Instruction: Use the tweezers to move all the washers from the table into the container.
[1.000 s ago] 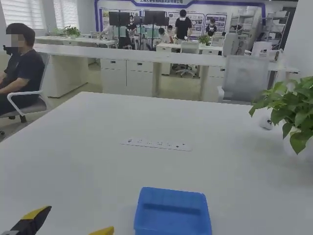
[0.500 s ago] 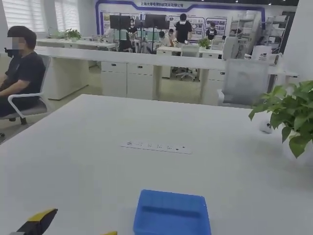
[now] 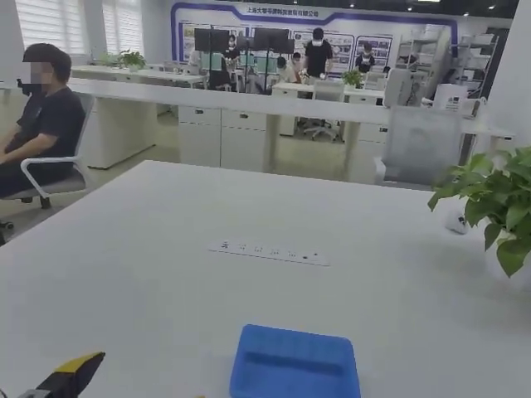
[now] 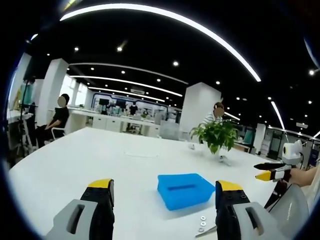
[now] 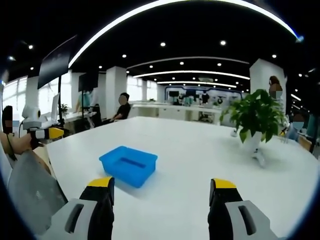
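The blue container [image 3: 294, 365] sits on the white table [image 3: 149, 274] near its front edge, and it looks empty from the gripper views. My left gripper [image 4: 165, 185] is open, its jaws wide apart with the container [image 4: 182, 189] ahead between them. Two or three small washers [image 4: 202, 221] lie on the table just in front of the container, beside a thin metal tweezers tip [image 4: 207, 231]. My right gripper [image 5: 161, 183] is open too and holds nothing, with the container [image 5: 128, 165] ahead to its left. One yellow-tipped jaw of the left gripper [image 3: 70, 375] pokes in at the lower left of the head view.
A power strip [image 3: 268, 251] is set flush in the table's middle. A potted plant [image 3: 498, 199] stands at the right edge with a small white object [image 3: 456, 222] near it. A person sits on a chair [image 3: 46, 124] off the left side. Desks and people fill the far room.
The head camera has tilted a little. The second yellow jaw tip at the bottom edge has dropped out of the head view. The container has not moved.
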`<state>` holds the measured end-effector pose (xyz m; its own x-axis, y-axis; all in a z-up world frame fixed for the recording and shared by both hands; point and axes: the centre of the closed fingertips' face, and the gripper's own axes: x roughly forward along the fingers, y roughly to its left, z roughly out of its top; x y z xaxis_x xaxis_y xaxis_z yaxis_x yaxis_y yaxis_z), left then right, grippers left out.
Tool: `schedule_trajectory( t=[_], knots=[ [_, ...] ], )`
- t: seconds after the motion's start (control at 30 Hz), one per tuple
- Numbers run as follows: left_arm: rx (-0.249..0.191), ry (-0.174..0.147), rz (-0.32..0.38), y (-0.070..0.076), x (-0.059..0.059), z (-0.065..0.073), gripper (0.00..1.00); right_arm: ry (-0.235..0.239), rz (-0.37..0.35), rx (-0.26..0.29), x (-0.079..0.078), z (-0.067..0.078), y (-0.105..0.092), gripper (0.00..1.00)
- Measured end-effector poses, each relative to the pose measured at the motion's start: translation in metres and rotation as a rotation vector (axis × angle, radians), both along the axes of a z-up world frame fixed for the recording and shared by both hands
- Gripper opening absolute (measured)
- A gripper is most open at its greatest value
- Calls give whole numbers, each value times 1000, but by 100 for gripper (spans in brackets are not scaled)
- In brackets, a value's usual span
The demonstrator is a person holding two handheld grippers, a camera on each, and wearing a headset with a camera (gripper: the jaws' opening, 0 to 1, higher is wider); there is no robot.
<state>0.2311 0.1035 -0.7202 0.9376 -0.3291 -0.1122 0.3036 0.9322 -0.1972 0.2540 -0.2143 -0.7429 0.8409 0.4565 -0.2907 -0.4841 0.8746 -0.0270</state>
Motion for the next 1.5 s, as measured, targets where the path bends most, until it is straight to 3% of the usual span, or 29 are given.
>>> schedule_trajectory(
  t=[0.2, 0.43, 0.53, 0.63, 0.7, 0.77, 0.8, 0.83, 0.93, 1.0, 1.03, 1.07, 1.17, 1.2, 1.23, 1.3, 1.5],
  knots=[
    [0, -9, 5, 2, 0, 1, 85, -36, -37, 24, 2, 9, -6, 77],
    [-16, 9, -35, -5, -1, -2, 85, -8, -95, 41, 5, 4, -17, 76],
    [36, 66, -92, -13, -3, -14, 84, 11, -89, 18, 4, 0, -15, 74],
    [98, 136, -158, -23, -8, -28, 81, 69, -46, -21, 0, -13, -11, 72],
    [160, 174, -216, -32, -13, -37, 75, 124, 7, -82, -5, -25, -5, 69],
    [212, 202, -297, -44, -18, -43, 66, 148, 37, -106, -8, -30, -1, 65],
    [223, 224, -332, -49, -21, -47, 62, 160, 58, -124, -9, -32, 3, 63],
    [232, 270, -365, -55, -26, -52, 54, 167, 84, -144, -11, -34, 7, 60],
    [261, 318, -454, -65, -31, -60, 37, 229, 216, -223, -21, -48, 27, 48],
    [291, 352, -522, -72, -33, -67, 34, 265, 315, -276, -29, -57, 40, 42],
    [300, 384, -554, -75, -36, -71, 31, 272, 354, -291, -31, -60, 45, 40],
    [320, 409, -558, -75, -33, -76, 28, 279, 396, -302, -32, -63, 54, 38],
    [379, 440, -624, -81, -29, -87, 22, 300, 511, -317, -36, -71, 75, 33],
    [418, 456, -653, -83, -27, -93, 21, 309, 554, -344, -37, -76, 81, 31],
    [443, 462, -678, -84, -27, -97, 19, 300, 568, -357, -35, -78, 85, 29],
    [493, 486, -722, -88, -25, -108, 16, 325, 612, -330, -38, -86, 99, 24],
    [638, 536, -857, -97, -26, -134, 13, 355, 704, -325, -47, -102, 126, 20]
  ],
)
